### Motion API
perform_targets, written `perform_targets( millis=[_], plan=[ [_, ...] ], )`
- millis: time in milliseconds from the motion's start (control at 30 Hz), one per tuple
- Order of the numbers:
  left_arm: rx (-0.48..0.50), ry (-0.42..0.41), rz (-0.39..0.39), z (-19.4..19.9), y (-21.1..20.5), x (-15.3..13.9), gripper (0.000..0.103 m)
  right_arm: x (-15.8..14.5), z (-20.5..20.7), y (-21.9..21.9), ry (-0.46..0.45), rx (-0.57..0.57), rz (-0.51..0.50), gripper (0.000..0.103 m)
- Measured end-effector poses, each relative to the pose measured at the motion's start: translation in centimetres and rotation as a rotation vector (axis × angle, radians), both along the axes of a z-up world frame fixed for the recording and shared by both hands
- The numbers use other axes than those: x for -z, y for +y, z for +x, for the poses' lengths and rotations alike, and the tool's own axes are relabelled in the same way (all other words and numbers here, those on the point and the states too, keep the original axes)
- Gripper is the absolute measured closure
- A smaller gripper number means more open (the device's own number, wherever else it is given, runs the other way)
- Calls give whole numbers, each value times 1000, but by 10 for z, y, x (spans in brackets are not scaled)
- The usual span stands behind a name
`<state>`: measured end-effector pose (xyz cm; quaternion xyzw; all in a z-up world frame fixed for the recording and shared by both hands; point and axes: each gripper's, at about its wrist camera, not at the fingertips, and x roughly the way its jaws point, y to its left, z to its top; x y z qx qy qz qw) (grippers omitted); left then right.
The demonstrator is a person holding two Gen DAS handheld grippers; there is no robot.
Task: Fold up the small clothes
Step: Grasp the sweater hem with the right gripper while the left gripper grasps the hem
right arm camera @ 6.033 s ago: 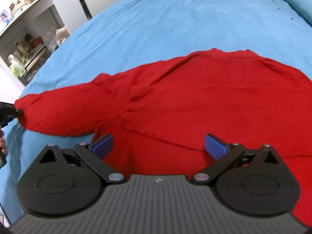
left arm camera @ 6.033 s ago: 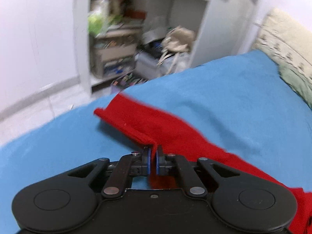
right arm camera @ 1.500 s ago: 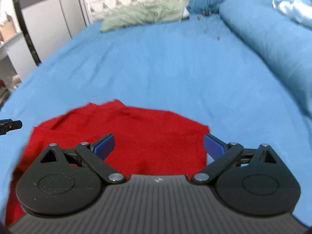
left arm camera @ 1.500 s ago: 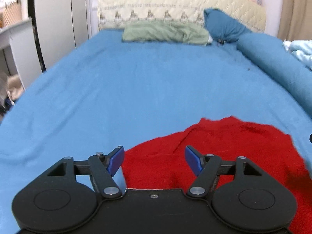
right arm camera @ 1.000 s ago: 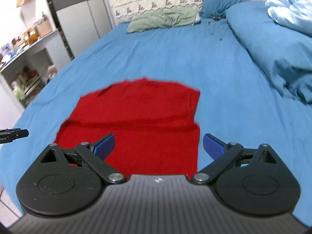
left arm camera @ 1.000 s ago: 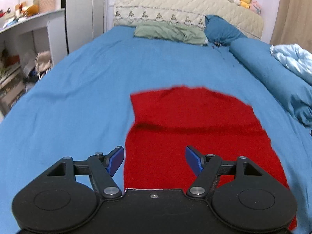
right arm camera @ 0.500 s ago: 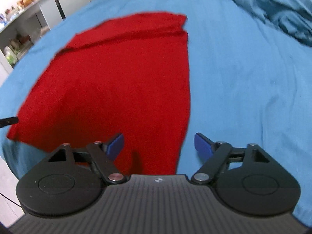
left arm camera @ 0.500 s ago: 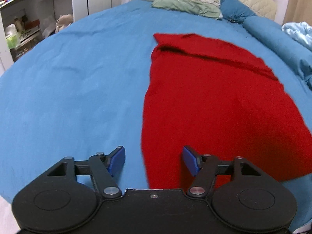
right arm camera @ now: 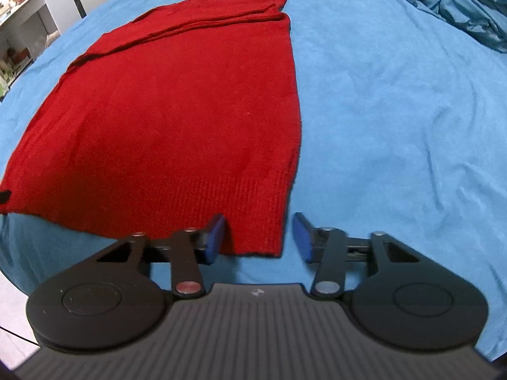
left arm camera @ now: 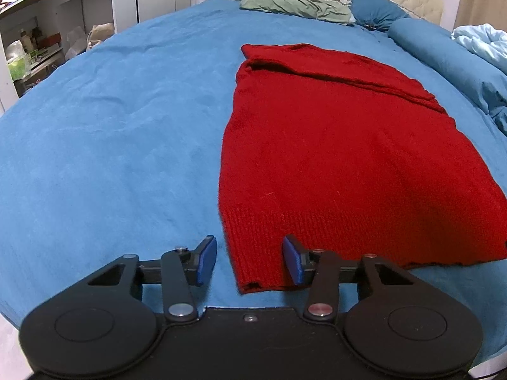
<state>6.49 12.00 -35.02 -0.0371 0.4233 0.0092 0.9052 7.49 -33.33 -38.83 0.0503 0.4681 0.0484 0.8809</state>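
Observation:
A red knitted sweater (left arm camera: 342,139) lies flat on the blue bed sheet (left arm camera: 111,133), its sleeves folded across the top and its ribbed hem nearest me. My left gripper (left arm camera: 250,261) is open, its jaws standing on either side of the hem's near left corner, just above the sheet. In the right wrist view the sweater (right arm camera: 177,107) fills the left half. My right gripper (right arm camera: 259,236) is open with its jaws on either side of the hem's near right corner. Neither gripper holds the cloth.
A green pillow (left arm camera: 294,3) and blue pillows (left arm camera: 377,12) lie by the cream headboard. A blue duvet (right arm camera: 459,3) is bunched along the right side. White shelves with clutter (left arm camera: 35,50) stand left of the bed. The bed's near edge runs just under both grippers.
Both grippers have dropped lower and come in to the sweater's hem corners, and their jaws have narrowed slightly. The sweater has not moved.

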Motion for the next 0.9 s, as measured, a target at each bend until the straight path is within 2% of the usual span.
perform_targets(
  millis=[100,200,233,400,567,733,900],
  plan=[
    [10,5,12,1,-2,-1,68,-1,2,-1,16,18,34,68],
    [24,24,18,2,-3,-3,85,-4,4,-1,32,32,45,77],
    [29,36,15,4,-3,-5,94,-5,5,-2,37,36,48,80],
    [19,71,5,13,-1,-21,97,-22,13,-7,49,76,66,82],
    [17,38,0,22,2,-65,97,-64,23,-16,26,126,148,83],
    [-20,-63,-11,56,6,-131,97,-127,54,-27,-53,167,244,83],
    [-67,-193,-25,129,7,-177,97,-179,123,-43,-190,190,374,83]
  ],
)
